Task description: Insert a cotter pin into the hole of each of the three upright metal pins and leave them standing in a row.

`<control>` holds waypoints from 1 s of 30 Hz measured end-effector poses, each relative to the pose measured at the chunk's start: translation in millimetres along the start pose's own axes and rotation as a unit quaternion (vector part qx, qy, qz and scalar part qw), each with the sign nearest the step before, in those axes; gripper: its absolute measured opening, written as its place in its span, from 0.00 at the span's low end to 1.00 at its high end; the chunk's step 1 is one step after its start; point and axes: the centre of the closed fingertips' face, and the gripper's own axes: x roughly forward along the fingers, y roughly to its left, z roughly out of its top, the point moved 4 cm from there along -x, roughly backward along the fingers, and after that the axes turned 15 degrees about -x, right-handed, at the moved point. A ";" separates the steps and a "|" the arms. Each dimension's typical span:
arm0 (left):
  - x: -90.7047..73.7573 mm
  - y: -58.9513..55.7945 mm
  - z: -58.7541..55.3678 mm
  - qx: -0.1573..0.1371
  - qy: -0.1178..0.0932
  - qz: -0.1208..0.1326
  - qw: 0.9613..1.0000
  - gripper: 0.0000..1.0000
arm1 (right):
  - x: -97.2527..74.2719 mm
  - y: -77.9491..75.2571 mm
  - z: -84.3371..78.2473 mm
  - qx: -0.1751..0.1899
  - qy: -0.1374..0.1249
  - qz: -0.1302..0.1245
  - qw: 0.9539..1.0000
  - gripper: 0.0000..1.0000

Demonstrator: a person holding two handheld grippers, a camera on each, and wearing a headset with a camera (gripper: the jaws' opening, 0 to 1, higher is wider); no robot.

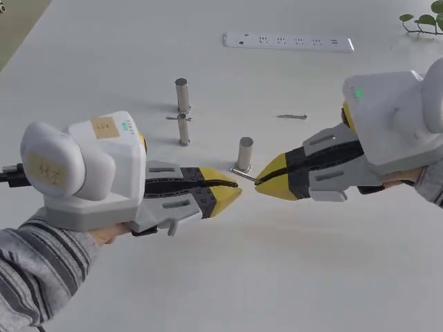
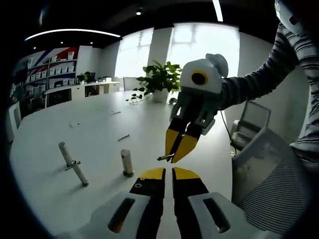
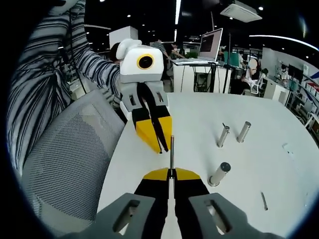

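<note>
Near the middle of the table [image 1: 277,277], the right gripper [image 1: 257,182] clamps a cotter pin [image 1: 243,173], whose length runs straight out along the jaws toward the left gripper [image 1: 239,193], which is pinched closed and empty. Both are held level, tip to tip, just in front of the nearest upright pin [image 1: 245,153]. Bare surface spreads toward the near edge.

The left claw [image 2: 168,172] is pointing across the white tabletop [image 2: 99,117] with its yellow tips pressed together, gripping nothing. Just beyond it, the right claw [image 2: 174,159] is pinching a cotter pin [image 2: 163,158] by one end. A bare metal pin [image 2: 126,163] is standing nearby. Toward the left edge, two more pins [image 2: 64,152] are standing, and a second cotter pin [image 2: 74,163] is crossing one of them.
</note>
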 end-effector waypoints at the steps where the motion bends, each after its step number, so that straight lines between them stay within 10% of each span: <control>1: 0.1 0.5 0.1 -0.001 -0.002 0.002 1.000 0.02 | -0.4 -0.3 -0.9 0.000 0.002 -0.001 1.000 0.00; 15: 5.9 14.9 5.0 -0.004 -0.030 0.055 0.998 0.15 | -14.0 -21.8 -28.7 -0.014 0.085 -0.026 0.996 0.00; 30: 29.4 40.2 2.6 -0.011 -0.049 0.162 0.986 0.22 | -19.9 -59.3 -58.5 -0.077 0.173 -0.035 0.981 0.00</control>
